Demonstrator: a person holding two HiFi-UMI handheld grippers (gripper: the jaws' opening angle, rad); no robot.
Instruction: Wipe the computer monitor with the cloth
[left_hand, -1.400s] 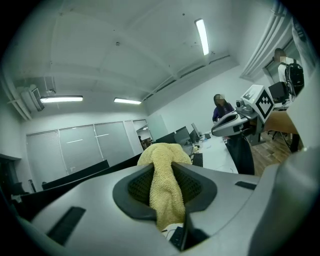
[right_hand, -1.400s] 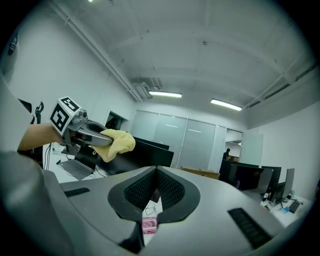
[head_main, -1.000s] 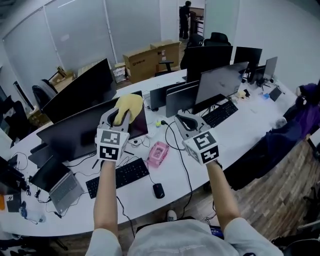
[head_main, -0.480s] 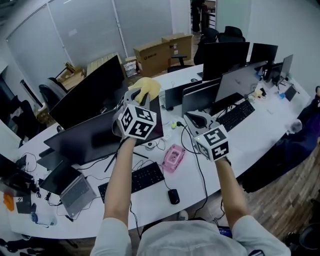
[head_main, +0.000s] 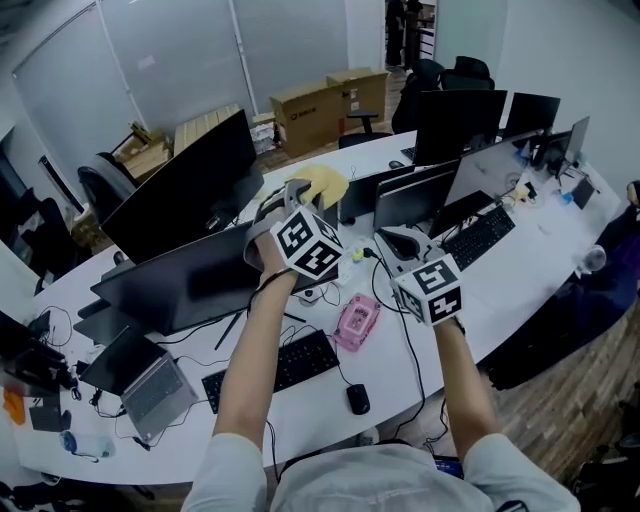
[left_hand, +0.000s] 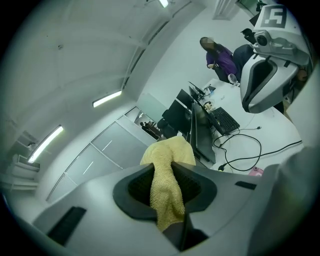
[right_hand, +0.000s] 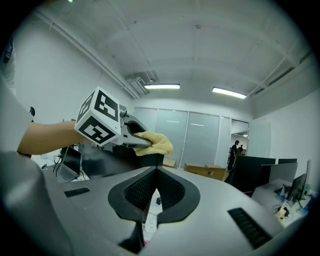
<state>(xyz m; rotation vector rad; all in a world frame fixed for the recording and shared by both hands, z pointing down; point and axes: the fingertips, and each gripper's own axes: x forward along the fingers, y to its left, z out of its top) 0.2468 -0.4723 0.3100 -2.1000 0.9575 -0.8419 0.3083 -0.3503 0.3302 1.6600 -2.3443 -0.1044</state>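
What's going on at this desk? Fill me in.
A person works with a gripper in each hand. The left gripper is shut on a yellow cloth, held at the upper right corner of the big dark monitor; contact with the screen can't be made out. The right gripper is shut and empty, held above the desk.

A long, curved white desk (head_main: 530, 262) runs beneath both tongs. Under the left gripper (head_main: 292, 200) lies a black keyboard (head_main: 272, 366), with an open grey laptop (head_main: 150, 385) further left. A small pink plastic case (head_main: 357, 322) sits between the grippers, and a black mouse (head_main: 357, 398) lies nearer the person. Beyond the right gripper (head_main: 388, 238) rests a second black keyboard (head_main: 478, 238). Black monitors (head_main: 455, 120) stand along the desk.
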